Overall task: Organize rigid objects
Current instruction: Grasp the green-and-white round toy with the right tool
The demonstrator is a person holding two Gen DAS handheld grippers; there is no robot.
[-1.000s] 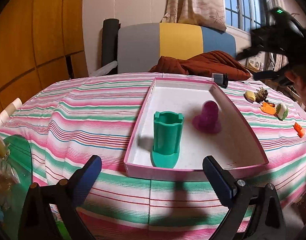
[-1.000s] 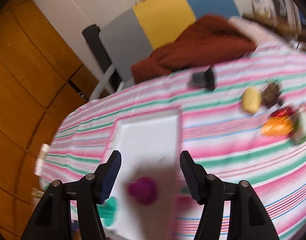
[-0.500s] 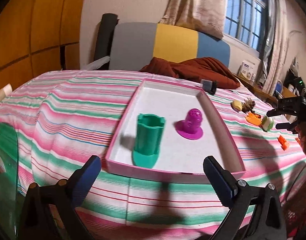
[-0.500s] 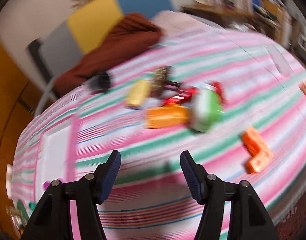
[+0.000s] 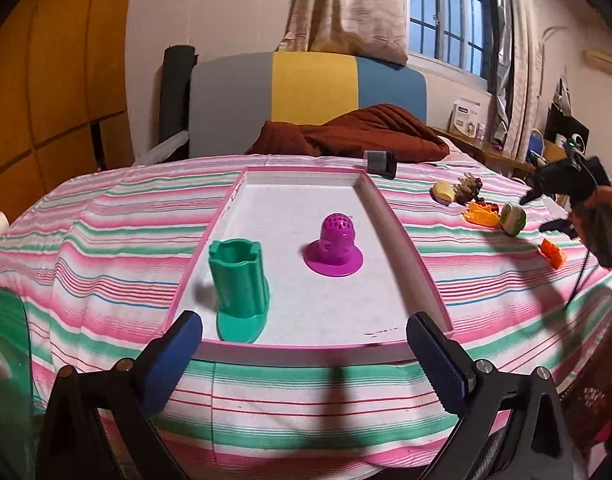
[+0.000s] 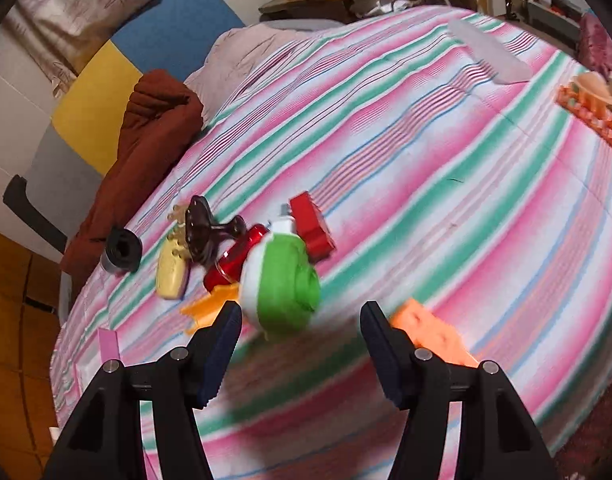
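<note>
A home bedroom: a striped bedspread (image 5: 105, 240), a colour-block headboard (image 5: 306, 96) at twelve o'clock, a curtained window (image 5: 446, 12) at one o'clock.

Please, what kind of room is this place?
Most likely a home bedroom or living room: a striped cloth covers a soft surface, a rumpled brown blanket lies behind it, and a curtained window is in the wall.

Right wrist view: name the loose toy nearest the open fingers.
The green-and-white round toy, just ahead of the right gripper; the red block and yellow piece lie farther back.
</note>
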